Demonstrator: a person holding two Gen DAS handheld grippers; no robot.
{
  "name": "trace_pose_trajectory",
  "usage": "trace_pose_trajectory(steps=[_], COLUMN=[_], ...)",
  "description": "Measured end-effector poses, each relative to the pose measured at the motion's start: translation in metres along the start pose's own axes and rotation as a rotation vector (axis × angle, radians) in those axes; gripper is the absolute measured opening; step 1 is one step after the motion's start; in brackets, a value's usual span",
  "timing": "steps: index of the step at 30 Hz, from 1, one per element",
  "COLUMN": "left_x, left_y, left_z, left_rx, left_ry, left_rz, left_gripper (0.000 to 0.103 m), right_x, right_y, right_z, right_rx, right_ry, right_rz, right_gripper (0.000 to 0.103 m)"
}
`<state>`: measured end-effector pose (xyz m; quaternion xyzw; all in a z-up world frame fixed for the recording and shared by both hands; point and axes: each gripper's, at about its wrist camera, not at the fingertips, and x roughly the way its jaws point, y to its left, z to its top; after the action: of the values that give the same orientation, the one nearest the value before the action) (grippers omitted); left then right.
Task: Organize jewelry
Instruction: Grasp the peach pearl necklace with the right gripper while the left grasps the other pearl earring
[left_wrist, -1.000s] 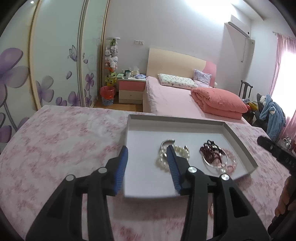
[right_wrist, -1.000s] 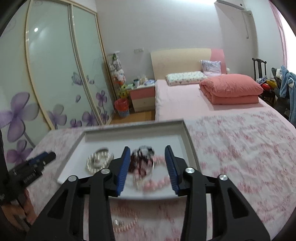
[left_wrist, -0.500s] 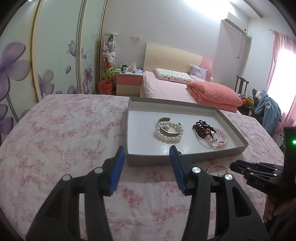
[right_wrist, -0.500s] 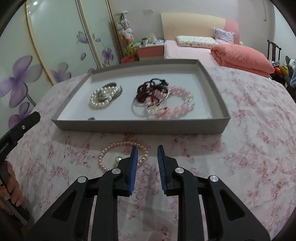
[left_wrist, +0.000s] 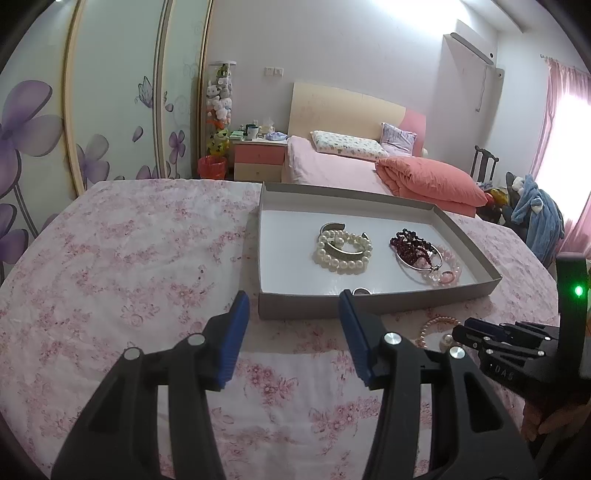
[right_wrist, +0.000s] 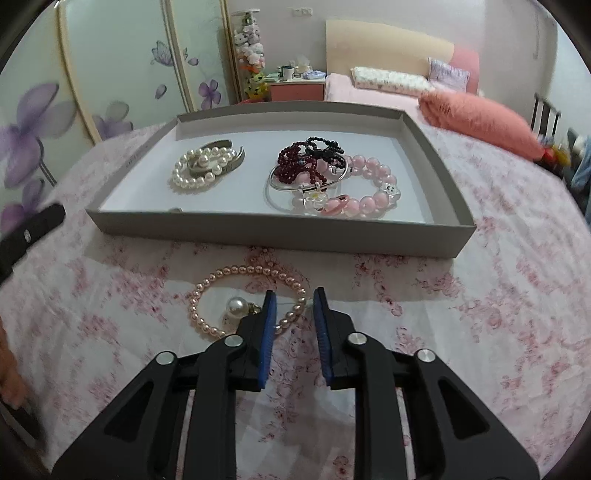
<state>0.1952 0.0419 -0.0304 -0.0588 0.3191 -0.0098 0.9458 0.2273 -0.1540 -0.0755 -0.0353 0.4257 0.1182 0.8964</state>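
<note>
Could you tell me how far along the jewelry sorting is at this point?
Mostly done: the white pearl bracelet, dark bead strands and pink bead bracelet lie in the grey tray. The right claw, closing, straddles the pink pearl strand on the tablecloth, ungripped. Left: lifting it in.

Left hand-held gripper (left_wrist: 291, 306) hangs parted before the jewelry-filled tray (left_wrist: 373, 304).

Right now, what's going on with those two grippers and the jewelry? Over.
Left gripper open, empty, before the tray. Right gripper has just been closing, jaws astride the pink pearl bracelet on the cloth, not yet pinched. Nothing in the way.
</note>
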Motion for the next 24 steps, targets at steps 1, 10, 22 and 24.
trace_pose_trajectory(steps=[1, 10, 22, 24], left_x=[0.001, 0.003, 0.002, 0.004], left_y=[0.000, 0.000, -0.022, -0.029], left_z=[0.000, -0.002, -0.006, -0.007], left_rx=[-0.001, -0.005, 0.039, 0.053], left_ry=[0.001, -0.001, 0.015, 0.023], left_rz=[0.001, 0.004, -0.046, -0.059], left_gripper=[0.050, 0.050, 0.050, 0.050], right_x=[-0.001, -0.014, -0.040, -0.041], right_y=[0.001, -0.002, -0.026, -0.040], right_z=[-0.001, 0.005, -0.012, -0.016], right_rx=[-0.007, 0.027, 0.081, 0.111], right_ry=[-0.002, -0.074, -0.111, -0.099], right_rz=[0.001, 0.084, 0.121, 0.093], right_gripper=[0.010, 0.006, 0.006, 0.006])
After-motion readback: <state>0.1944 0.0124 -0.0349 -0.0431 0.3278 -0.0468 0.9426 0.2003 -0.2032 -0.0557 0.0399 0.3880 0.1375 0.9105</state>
